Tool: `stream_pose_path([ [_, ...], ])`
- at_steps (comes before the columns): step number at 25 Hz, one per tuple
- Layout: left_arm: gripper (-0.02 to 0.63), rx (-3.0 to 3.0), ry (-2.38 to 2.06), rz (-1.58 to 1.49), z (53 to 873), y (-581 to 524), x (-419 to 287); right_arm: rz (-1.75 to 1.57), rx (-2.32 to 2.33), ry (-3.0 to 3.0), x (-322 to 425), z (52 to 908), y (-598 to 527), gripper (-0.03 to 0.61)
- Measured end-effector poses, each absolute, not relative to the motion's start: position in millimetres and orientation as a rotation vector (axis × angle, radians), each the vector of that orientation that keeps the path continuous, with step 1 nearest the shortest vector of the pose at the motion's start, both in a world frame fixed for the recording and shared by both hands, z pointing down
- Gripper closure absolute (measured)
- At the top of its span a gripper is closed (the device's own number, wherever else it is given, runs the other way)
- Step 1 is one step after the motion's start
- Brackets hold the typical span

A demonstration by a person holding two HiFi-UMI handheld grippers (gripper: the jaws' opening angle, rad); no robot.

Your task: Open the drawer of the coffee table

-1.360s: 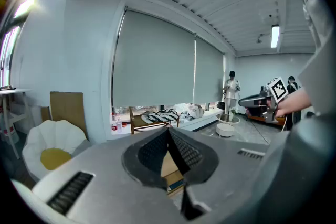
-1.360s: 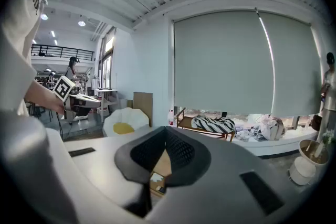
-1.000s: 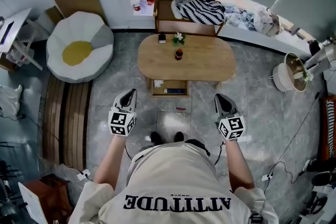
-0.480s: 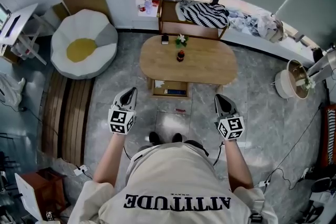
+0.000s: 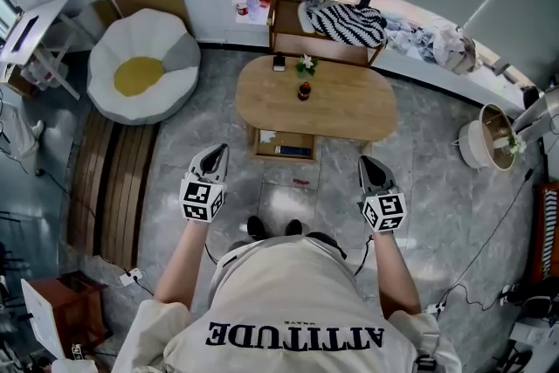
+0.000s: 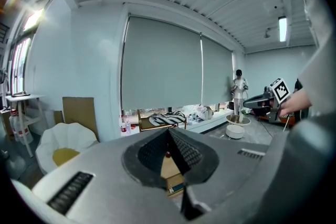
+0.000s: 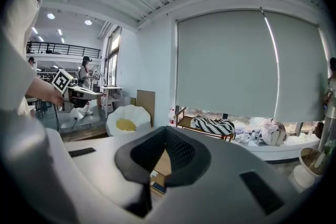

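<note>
The oval wooden coffee table (image 5: 349,111) stands ahead of me on the grey floor. Its drawer (image 5: 281,155) sticks out from under the near edge, with white paper and a blue item showing inside. My left gripper (image 5: 215,153) hovers above the floor, left of the drawer and apart from it, jaws shut on nothing. My right gripper (image 5: 368,162) hangs to the drawer's right, also shut and empty. In the left gripper view the shut fingertips (image 6: 168,132) cover most of the table. The right gripper view shows its fingertips (image 7: 167,131) pressed together.
On the table stand a small plant (image 5: 306,64) and a dark red thing (image 5: 303,91). An egg-shaped cushion seat (image 5: 144,74) lies at the left, a wooden rack with striped cloth (image 5: 341,20) behind the table, a white pot (image 5: 486,135) at the right. Cables trail across the floor.
Only the head view has drifted a little, shifting the room slightly in the picture. Both grippers keep their places and stay shut.
</note>
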State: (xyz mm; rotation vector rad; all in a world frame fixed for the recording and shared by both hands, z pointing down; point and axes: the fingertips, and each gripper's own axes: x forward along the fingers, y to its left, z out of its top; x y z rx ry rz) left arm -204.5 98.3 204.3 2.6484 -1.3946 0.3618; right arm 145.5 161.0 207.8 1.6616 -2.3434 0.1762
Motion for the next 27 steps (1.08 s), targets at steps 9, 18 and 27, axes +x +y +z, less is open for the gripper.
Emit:
stream_pose_path([
  [9,0.594,2.644,-1.378,0.361,208.1,104.0,-208.6,0.174,1.66,-2.338,138.1,207.9,165.6,0.56],
  [18,0.594,2.647,-1.361,0.36,209.2,107.6,-212.3,0.178,1.677,-2.321,136.2,205.2,169.2,0.56],
  [27,0.594,2.643,-1.37,0.354,209.3,102.8,-220.6,0.168,1.683,-2.316,133.2,202.8,164.2,0.56],
])
